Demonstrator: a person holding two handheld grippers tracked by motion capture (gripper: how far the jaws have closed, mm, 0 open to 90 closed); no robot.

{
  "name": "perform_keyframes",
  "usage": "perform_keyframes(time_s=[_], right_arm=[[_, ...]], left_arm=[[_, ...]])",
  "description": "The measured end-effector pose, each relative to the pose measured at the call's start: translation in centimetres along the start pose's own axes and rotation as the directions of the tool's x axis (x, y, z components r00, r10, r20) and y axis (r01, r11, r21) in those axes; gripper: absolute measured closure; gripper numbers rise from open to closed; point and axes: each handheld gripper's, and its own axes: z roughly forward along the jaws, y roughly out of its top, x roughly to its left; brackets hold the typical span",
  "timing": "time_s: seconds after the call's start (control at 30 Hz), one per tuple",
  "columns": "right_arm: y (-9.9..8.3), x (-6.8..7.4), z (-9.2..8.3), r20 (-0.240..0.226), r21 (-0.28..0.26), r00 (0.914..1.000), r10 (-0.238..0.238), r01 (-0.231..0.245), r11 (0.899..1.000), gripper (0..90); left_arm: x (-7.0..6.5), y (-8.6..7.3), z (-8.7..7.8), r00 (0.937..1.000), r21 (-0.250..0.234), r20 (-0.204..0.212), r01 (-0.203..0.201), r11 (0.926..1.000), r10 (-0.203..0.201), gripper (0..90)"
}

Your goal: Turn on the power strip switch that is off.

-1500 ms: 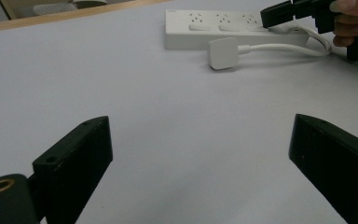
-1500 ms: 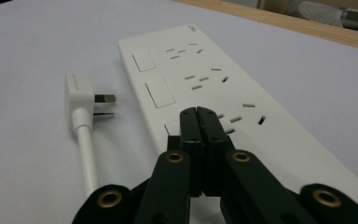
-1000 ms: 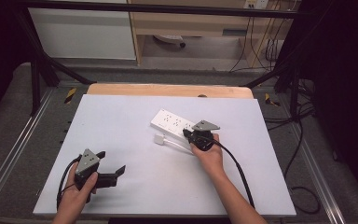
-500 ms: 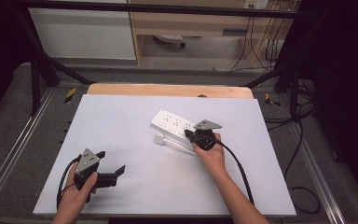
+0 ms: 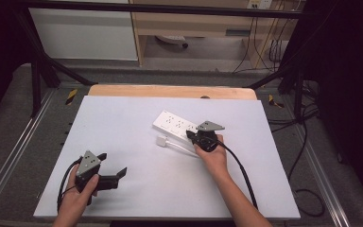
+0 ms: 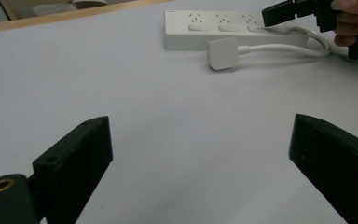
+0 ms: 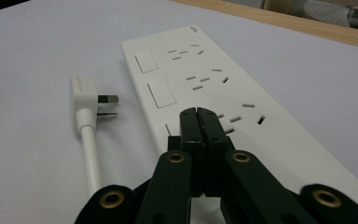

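On the near left of the white surface [image 5: 137, 189], a hand [image 5: 75, 196] holds the left gripper [image 5: 111, 175] low over bare surface, well apart from everything else. Its jaws stand wide apart with nothing between them, as the left gripper view shows, one black jaw at each lower corner and the surface open between.

Toward the middle, a white plug [image 5: 161, 141] lies flat on the surface, its two metal prongs pointing at the power strip without touching it. Its white cable [image 5: 182, 147] runs right and toward the near side, just beside the strip.

The white power strip [image 5: 174, 124] lies at an angle a little beyond the plug, its sockets and two flat switches facing up.

At the strip's right end, the right hand [image 5: 212, 156] holds the right gripper [image 5: 190, 135]. Its jaws are pressed together with nothing between them, the tips sitting over the strip's nearest switch; whether they touch it cannot be told.
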Motion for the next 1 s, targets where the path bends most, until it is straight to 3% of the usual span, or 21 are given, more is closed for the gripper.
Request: perform_keyframes(time_s=[0.57, 1.0], right_arm=[[0.21, 0.06, -0.24, -0.009, -0.007, 0.9996, 0.028, -0.028, 1.0, 90.0], [0.56, 0.29, -0.57, -0.012, -0.012, 0.9986, 0.051, -0.051, 0.999, 82.7]], left_arm=[[0.01, 0.0, -0.02, 1.0, 0.0, 0.0, 0.0, 1.0, 0.0, 6.2], [-0.06, 0.0, 0.03, 1.0, 0.005, 0.003, -0.008, 1.0, 0.008, 6.2]])
